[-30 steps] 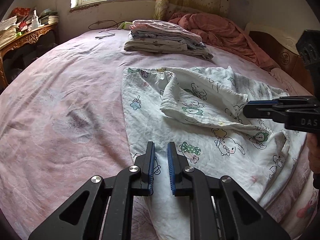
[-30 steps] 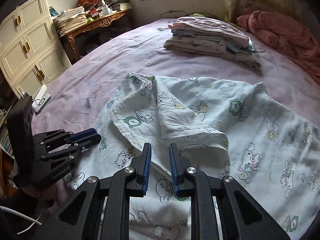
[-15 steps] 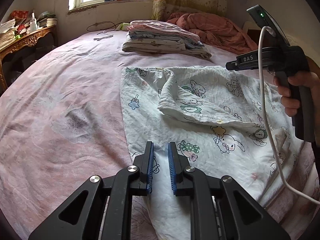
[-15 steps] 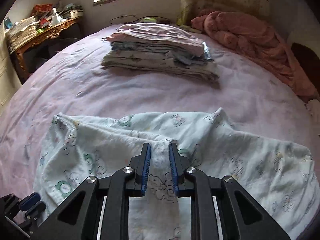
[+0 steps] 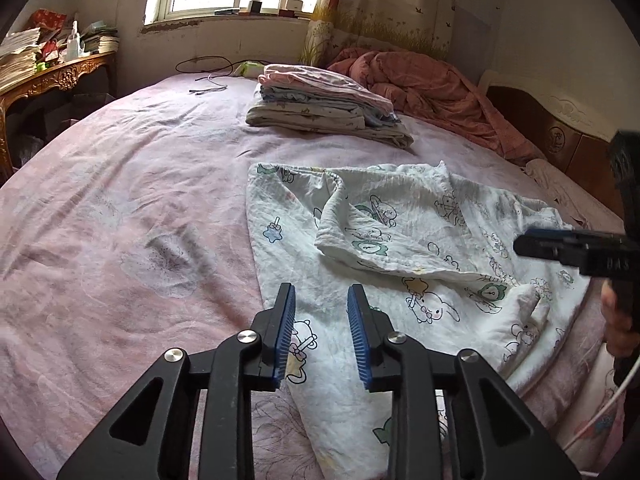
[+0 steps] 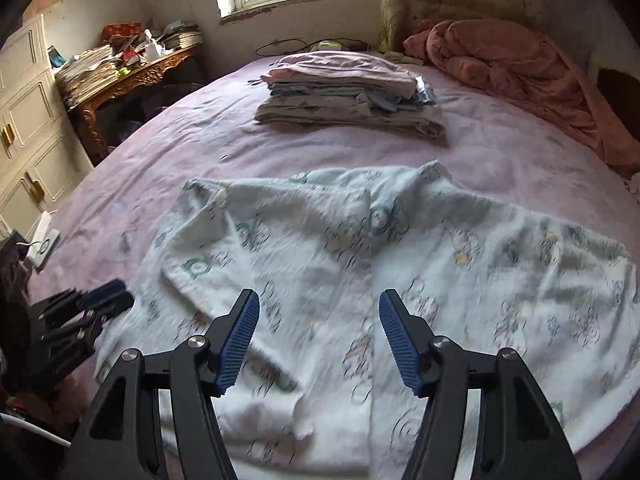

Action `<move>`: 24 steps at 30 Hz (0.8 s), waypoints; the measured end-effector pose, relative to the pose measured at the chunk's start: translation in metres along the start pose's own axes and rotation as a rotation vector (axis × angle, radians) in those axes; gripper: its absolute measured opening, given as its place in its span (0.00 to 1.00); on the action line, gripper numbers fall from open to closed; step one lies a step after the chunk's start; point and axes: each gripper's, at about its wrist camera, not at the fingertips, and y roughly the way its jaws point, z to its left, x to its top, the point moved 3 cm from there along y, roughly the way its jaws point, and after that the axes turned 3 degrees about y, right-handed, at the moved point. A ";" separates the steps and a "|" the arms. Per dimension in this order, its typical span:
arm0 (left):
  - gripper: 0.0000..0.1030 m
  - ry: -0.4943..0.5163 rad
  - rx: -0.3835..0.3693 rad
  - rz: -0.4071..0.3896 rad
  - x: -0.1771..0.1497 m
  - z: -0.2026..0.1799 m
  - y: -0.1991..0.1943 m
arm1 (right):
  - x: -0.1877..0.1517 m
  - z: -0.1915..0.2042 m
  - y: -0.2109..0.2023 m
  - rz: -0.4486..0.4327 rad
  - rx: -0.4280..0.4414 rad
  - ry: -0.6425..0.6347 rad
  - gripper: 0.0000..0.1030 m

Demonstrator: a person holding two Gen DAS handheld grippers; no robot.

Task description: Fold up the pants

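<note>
White pants with a cartoon animal print (image 5: 400,248) (image 6: 360,264) lie crumpled on the pink bed sheet (image 5: 120,220), one part folded back over the rest. My left gripper (image 5: 320,328) hovers over the pants' near left edge, its jaws opening with nothing between the blue pads. In the right wrist view my right gripper (image 6: 318,336) hangs above the middle of the pants, jaws opening wide, nothing gripped. The right gripper also shows at the right edge of the left wrist view (image 5: 576,248), and the left gripper at the lower left of the right wrist view (image 6: 80,316).
A stack of folded clothes (image 5: 324,108) (image 6: 348,92) sits further back on the bed. A rumpled pink quilt (image 5: 432,92) lies by the wooden headboard (image 5: 560,144). A cluttered carved table (image 6: 132,76) and white cabinet (image 6: 28,120) stand left of the bed. Cables lie near the window.
Both grippers have opened their jaws, the right one much wider. The right gripper swung out over the pants and then back toward their near side. The left gripper stayed in place.
</note>
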 end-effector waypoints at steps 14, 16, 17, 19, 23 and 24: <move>0.38 0.019 0.008 0.009 -0.007 0.002 -0.008 | -0.061 -0.014 0.003 0.043 0.055 0.149 0.04; 0.40 0.031 -0.011 0.026 -0.010 -0.001 -0.007 | -0.067 -0.013 -0.007 0.030 0.045 0.146 0.04; 0.43 0.044 -0.029 0.039 -0.011 -0.003 -0.007 | -0.069 -0.012 -0.011 0.027 0.045 0.139 0.04; 0.45 0.081 -0.062 0.063 -0.014 -0.010 -0.006 | -0.073 -0.008 -0.015 0.033 0.050 0.126 0.04; 0.54 0.155 -0.056 0.053 -0.020 -0.025 -0.011 | -0.071 -0.002 -0.019 -0.028 -0.032 0.075 0.17; 0.56 0.168 -0.049 0.048 -0.021 -0.028 -0.012 | -0.070 -0.001 -0.019 -0.039 -0.024 0.071 0.26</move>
